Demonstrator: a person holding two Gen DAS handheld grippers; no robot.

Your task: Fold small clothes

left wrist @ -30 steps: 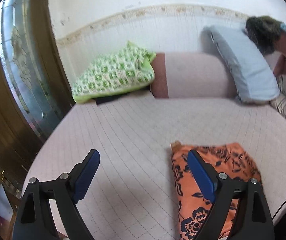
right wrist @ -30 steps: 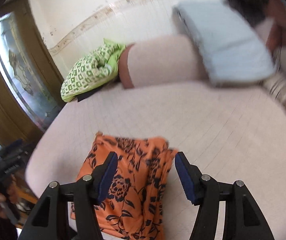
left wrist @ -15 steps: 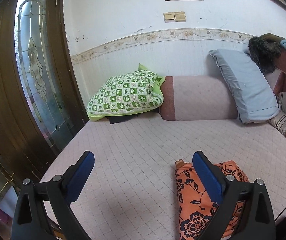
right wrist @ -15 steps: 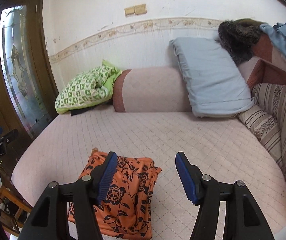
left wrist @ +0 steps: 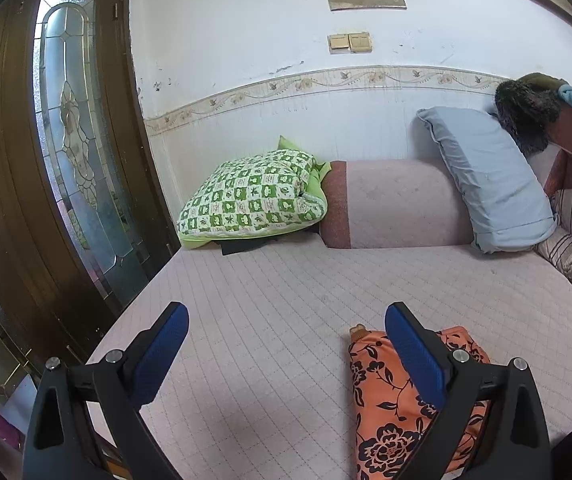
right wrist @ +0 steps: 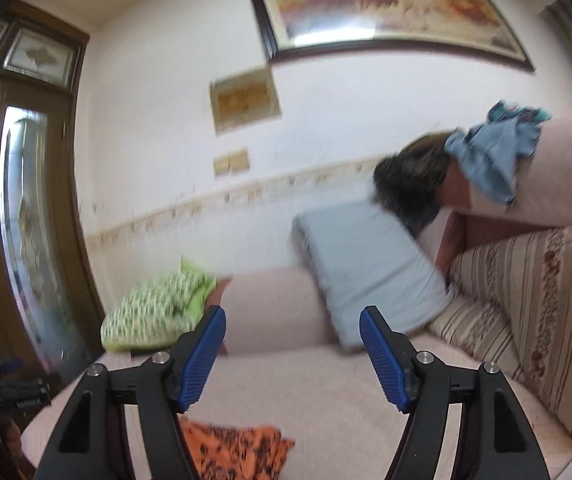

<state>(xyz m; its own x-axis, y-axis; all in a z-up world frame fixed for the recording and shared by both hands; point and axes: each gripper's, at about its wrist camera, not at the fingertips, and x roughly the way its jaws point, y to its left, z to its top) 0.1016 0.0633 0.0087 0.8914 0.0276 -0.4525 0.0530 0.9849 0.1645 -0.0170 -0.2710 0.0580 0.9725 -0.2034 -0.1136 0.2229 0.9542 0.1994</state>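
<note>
Just folded orange cloth (left wrist: 390,408) on bed (left wrist: 286,320)

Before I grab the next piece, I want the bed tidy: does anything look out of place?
Only the blue cloth, bunched and hanging crooked over the sofa back. The orange garment lies folded flat on the bed.

Green checked pillow (left wrist: 252,196) beside pink bolster (left wrist: 398,204).

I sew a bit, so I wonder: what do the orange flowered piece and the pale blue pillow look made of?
The orange flowered piece looks like thin, soft woven cloth with a matte printed black floral; it lies in limp folds. The pale blue pillow seems plain cotton-like fabric, matte, with fine wrinkles and a stitched edge. Exact fibres cannot be told.
</note>
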